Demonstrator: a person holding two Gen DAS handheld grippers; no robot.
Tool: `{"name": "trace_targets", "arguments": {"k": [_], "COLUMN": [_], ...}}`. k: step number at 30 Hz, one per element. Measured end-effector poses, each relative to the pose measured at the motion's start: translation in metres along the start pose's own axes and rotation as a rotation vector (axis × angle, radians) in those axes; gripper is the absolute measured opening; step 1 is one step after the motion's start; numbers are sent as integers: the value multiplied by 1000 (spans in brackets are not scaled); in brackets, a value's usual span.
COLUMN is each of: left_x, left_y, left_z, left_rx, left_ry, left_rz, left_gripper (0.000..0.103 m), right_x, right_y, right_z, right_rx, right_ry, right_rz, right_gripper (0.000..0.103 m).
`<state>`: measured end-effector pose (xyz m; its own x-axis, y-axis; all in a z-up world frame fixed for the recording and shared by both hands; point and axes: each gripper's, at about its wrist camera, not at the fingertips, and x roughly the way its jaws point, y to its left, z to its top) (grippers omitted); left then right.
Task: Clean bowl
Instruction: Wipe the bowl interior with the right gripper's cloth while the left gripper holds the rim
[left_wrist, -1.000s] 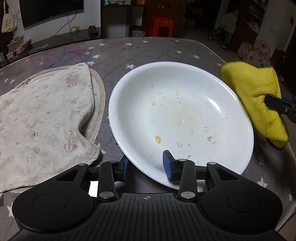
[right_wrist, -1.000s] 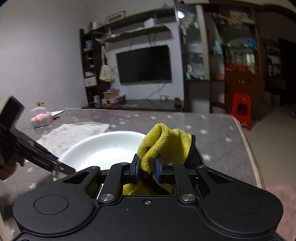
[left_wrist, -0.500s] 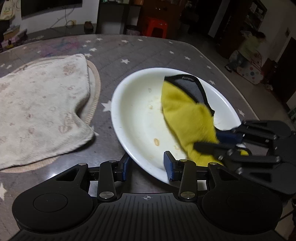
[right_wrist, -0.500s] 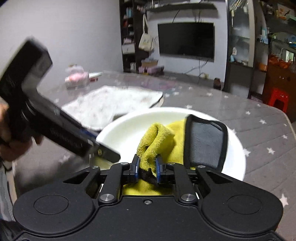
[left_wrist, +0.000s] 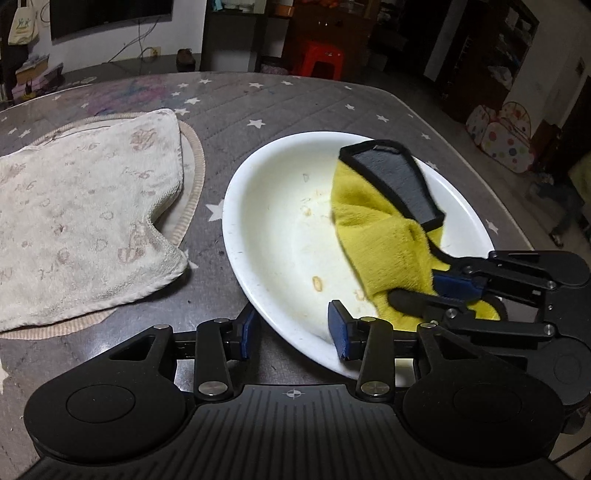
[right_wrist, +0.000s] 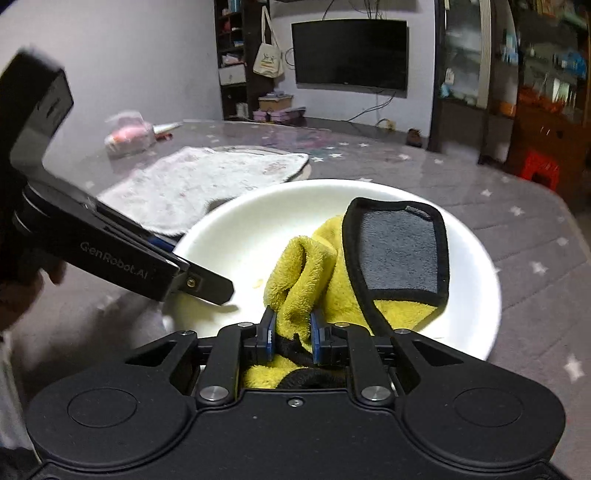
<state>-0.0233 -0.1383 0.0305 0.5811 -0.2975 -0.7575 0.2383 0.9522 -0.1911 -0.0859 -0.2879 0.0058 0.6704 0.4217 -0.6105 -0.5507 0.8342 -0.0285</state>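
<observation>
Cloth in the bowl, rim straddled but maybe not pinned

My right gripper (right_wrist: 291, 334) is clamped on the yellow cloth (left_wrist: 380, 236), which lies inside the white bowl (left_wrist: 269, 236) on the table (left_wrist: 295, 107); my left gripper (left_wrist: 291, 326) straddles the near rim, one pad inside, one outside, and I cannot tell if they bite; if loose, a hard wipe could skid the bowl toward the towel (left_wrist: 81, 221) and leave the crumbs (left_wrist: 317, 283)

We see a glossy white bowl (left_wrist: 273, 236), smooth like glazed ceramic, holding a fluffy yellow cloth (left_wrist: 384, 243) with a matt grey patch; at left a worn, nubby towel (left_wrist: 81, 229); each tool (right_wrist: 291, 334) looks matt black plastic with shiny metal rivets
</observation>
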Motion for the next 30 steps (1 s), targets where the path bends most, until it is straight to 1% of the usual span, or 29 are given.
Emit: {"name": "trace_targets", "arguments": {"k": [6,11,19,22,30], "left_x": [0,1,0,0,2], "left_y": [1,-3,-2,-3,-4], "left_z": [-2,-4,-4,-5,-5], "left_rx": [-3,16,-1,-2,3], "left_ry": [-15,-24,-30,-32,-33], "left_rz": [-6,4,-1,1,10], "left_gripper": [42,44,45,45,46], "right_x": [6,16,34,34,19], "right_y": [-7,-13,-26,-28,-26], "right_z": [0,6,16,15,6], "right_rx": [-2,-25,-46,-13,14], "right_ry": [3,12,18,20,53], "right_rz": [-54,-93,-168,-165,-141], "right_gripper": [18,19,19,19,20]}}
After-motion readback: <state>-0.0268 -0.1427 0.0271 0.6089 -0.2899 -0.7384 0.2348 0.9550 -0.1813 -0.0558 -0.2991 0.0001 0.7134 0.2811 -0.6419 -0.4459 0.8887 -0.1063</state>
